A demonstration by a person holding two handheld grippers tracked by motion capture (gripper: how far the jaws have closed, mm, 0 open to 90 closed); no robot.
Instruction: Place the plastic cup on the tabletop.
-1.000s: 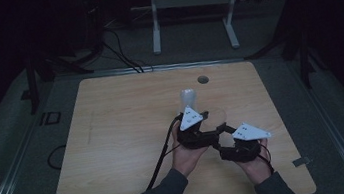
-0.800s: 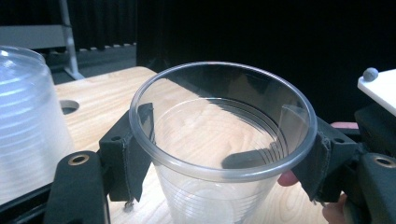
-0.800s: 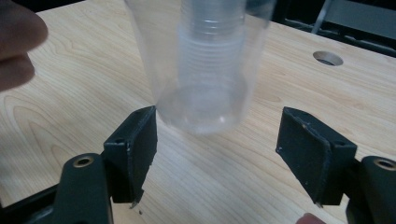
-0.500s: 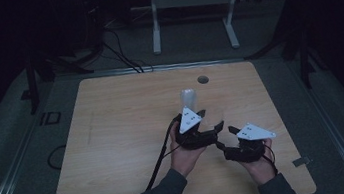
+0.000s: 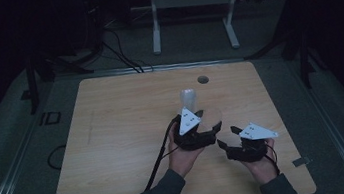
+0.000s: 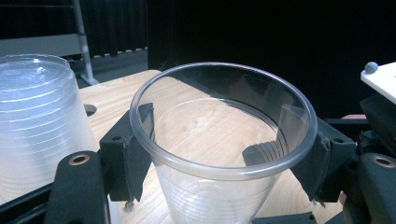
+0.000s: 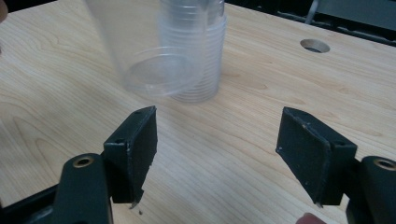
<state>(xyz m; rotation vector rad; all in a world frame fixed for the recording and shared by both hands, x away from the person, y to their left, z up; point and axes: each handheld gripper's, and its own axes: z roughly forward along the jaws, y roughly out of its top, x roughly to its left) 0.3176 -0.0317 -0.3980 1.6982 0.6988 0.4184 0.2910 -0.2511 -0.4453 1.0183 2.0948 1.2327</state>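
Your left gripper [image 6: 219, 154] clamps one clear cup [image 6: 219, 140].
Your right gripper [image 7: 217, 158] stands apart, empty, near the cup stack [image 7: 196, 51].

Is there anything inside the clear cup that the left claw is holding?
Nothing shows inside the clear cup: through its open rim and wall you see bare wooden table. The left claw clamps it below the rim. Its bottom is cut off below the picture, so that part stays unseen.

A clear, see-through plastic cup [image 6: 219, 154] is gripped by black jaws; the table [image 5: 114, 135] is seen in pale wood grain.
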